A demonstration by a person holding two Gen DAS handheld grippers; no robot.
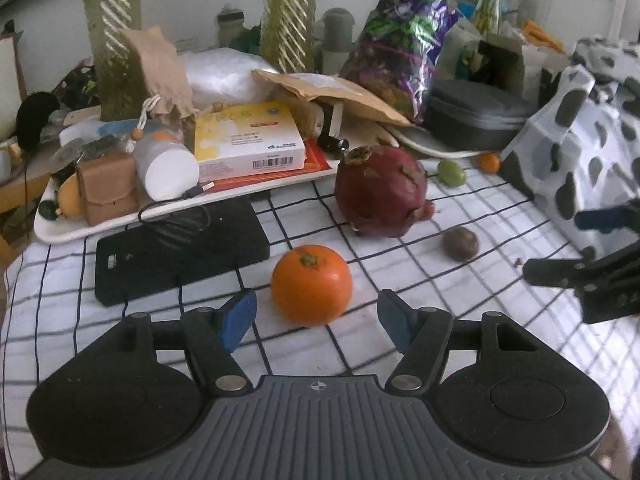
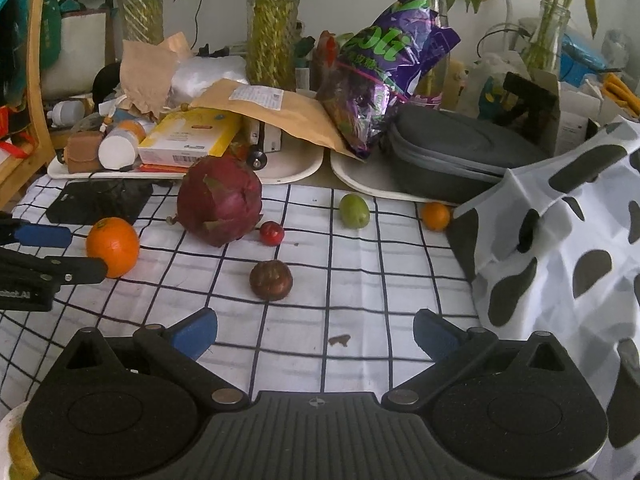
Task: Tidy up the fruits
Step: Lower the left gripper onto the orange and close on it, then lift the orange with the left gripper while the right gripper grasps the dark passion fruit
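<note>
Left wrist view showed the left hand-held gripper [image 1: 317, 316] spread wide, its blue pads on either side of the large orange [image 1: 311, 285] but not yet touching it. That orange sat on the checked cloth covering the surface [image 1: 420, 340], near a black slab [image 1: 176, 256] and just in front of the dragon fruit [image 1: 380, 192]. Farther back lay a green fruit [image 1: 451, 173], a small orange [image 1: 489, 162] and a dark brown fruit [image 1: 461, 243].

From the right wrist view, the right hand-held gripper [image 2: 315, 332] was also spread and empty, hovering over bare cloth with the dark brown fruit just ahead of it. A small red fruit [image 2: 272, 233] rested just beside the dragon fruit.

Several risks seemed likely. The orange is round and smooth, so an off-centre close could squeeze it out and roll it toward the dragon fruit or the slab. The soft cloth might bunch under a low finger and drag neighbouring fruit. The spotted bag [image 2: 560, 248] slumped close on the right, and its loose fabric could snag that gripper. No clear destination for the fruit was visible, so misplacing one among the cluttered trays [image 2: 296, 172] was possible.
</note>
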